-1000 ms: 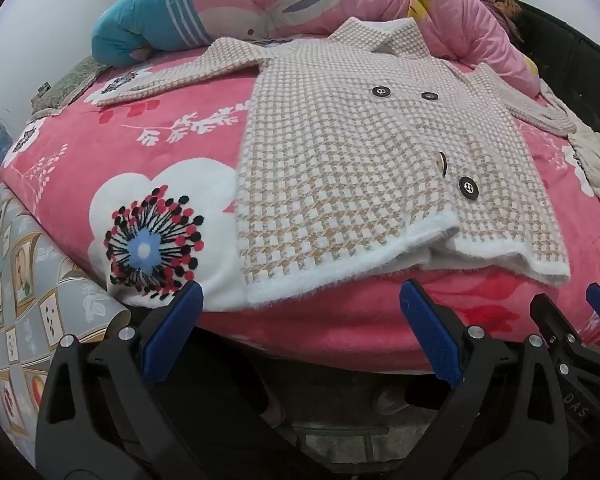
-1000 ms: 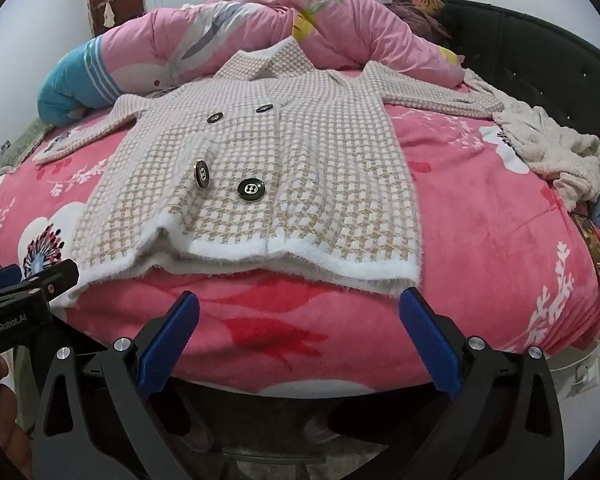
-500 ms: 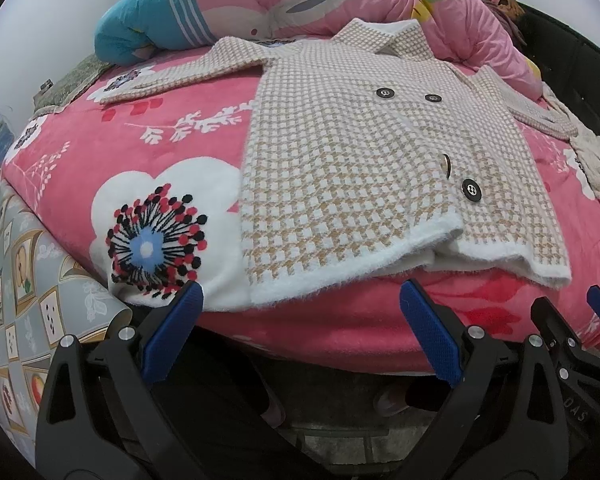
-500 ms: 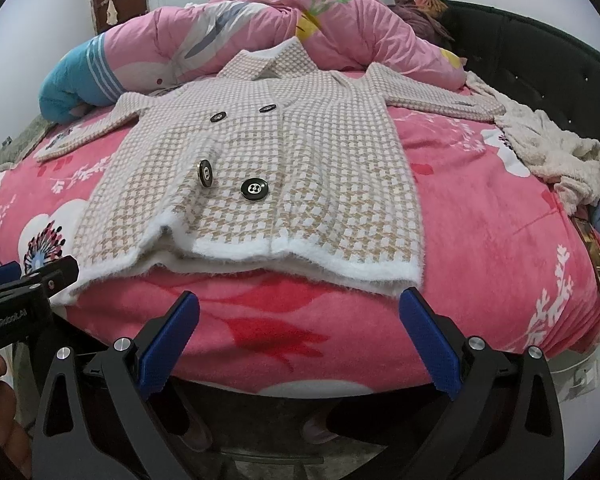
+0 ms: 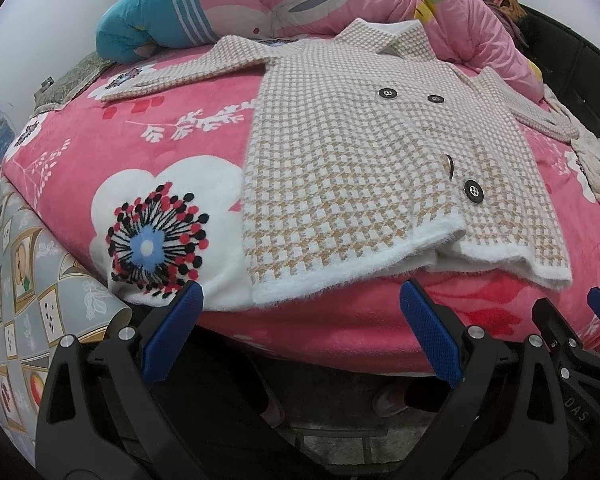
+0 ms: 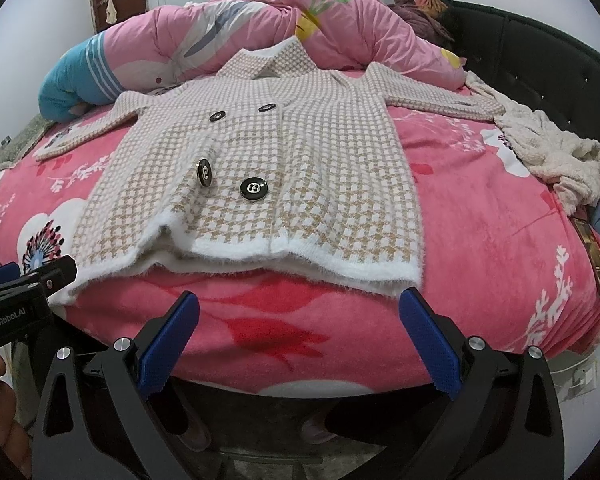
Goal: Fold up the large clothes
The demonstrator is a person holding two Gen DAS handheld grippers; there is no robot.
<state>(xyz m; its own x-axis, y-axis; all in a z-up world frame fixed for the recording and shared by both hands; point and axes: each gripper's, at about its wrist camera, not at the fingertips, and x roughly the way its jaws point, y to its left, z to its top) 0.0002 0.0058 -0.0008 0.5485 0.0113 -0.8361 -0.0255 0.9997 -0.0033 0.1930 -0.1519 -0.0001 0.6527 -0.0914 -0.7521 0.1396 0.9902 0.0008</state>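
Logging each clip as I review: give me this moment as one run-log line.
phase: pre-grasp | garment: houndstooth coat flat on pink bed cover, sleeves spread | left tool: open, short of hem | right tool: open, short of hem | folds: none

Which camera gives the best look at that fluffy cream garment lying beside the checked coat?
The right wrist view: the cream garment shows nearly whole there, crumpled by the coat's sleeve. The left wrist view catches only its edge.

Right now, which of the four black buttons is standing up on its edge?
The lower left button on the coat: it tips up on edge, while the other three lie flat.
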